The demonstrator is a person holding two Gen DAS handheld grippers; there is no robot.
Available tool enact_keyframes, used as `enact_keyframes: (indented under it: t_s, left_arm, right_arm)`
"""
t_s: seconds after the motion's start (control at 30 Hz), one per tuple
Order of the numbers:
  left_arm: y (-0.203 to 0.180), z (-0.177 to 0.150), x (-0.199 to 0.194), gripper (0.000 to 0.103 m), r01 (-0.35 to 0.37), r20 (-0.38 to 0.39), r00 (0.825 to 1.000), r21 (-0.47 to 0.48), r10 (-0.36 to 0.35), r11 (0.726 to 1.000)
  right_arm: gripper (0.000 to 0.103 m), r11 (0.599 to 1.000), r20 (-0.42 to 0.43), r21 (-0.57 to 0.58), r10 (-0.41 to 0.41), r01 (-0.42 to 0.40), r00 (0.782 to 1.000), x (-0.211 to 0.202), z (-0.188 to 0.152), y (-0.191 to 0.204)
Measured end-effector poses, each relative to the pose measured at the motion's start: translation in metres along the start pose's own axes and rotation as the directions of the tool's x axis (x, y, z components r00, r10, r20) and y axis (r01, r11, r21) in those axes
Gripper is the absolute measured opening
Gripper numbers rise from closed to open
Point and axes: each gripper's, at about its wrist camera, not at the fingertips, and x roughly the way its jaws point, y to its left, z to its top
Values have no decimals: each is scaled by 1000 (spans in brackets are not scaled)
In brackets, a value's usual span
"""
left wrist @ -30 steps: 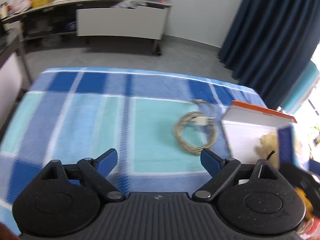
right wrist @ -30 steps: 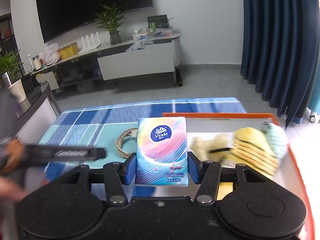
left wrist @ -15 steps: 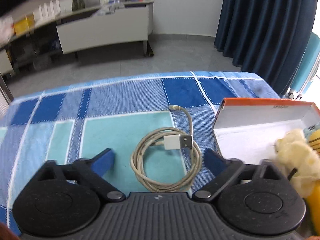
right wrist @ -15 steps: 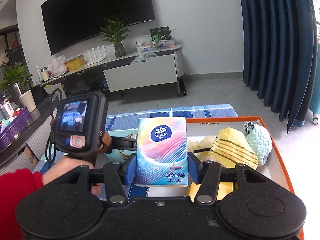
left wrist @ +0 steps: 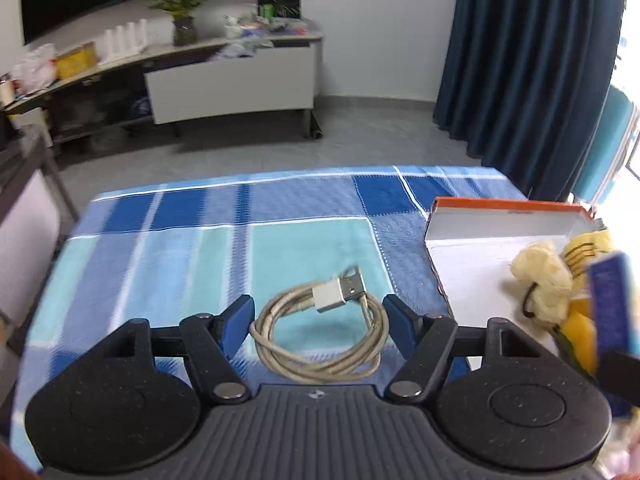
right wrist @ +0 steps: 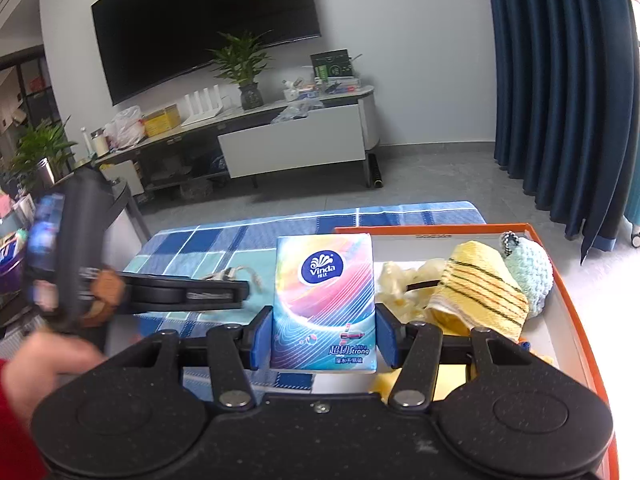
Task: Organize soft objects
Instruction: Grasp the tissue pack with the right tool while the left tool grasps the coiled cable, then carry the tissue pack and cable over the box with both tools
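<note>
A coiled beige USB cable point(left wrist: 320, 332) lies on the blue checked cloth point(left wrist: 180, 248). My left gripper point(left wrist: 318, 316) straddles it and its jaws are closing, with a blue pad close beside each edge of the coil. I cannot see the pads squeezing it. My right gripper point(right wrist: 324, 336) is shut on a colourful tissue pack point(right wrist: 324, 300), held upright above the near left corner of an orange-rimmed white box point(right wrist: 576, 320). Inside the box lie a cream fluffy thing point(right wrist: 400, 284), a yellow striped towel point(right wrist: 480, 288) and a mint crochet piece point(right wrist: 528, 268). The left gripper point(right wrist: 244, 290) shows side-on in the right wrist view.
The orange-rimmed box point(left wrist: 508, 208) sits at the cloth's right edge. A hand with a red sleeve point(right wrist: 40, 372) holds the left gripper's handle. Beyond the table are grey floor, a low TV cabinet point(right wrist: 292, 148) and dark blue curtains point(right wrist: 560, 100).
My left gripper swung right from bare cloth to sit over the cable, and its jaws narrowed around the coil. The right gripper kept its hold on the tissue pack, almost still.
</note>
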Motion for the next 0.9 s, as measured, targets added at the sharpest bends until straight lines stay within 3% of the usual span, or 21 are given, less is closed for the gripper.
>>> enact_keyframes:
  t_s: [0.1, 0.3, 0.9]
  left_arm:
    - [1, -6, -32, 71, -29, 21, 999, 0, 29, 1000]
    - [5, -21, -73, 71, 2, 44, 999, -48, 0, 999]
    - [-3, -36, -105, 71, -19, 73, 997, -88, 25, 996]
  right_arm:
    - [63, 1000, -4, -11, 20, -20, 1000, -6, -3, 10]
    - [63, 998, -2, -36, 47, -47, 999, -23, -9, 26]
    - [63, 998, 27, -47, 45, -44, 999, -66, -19, 32]
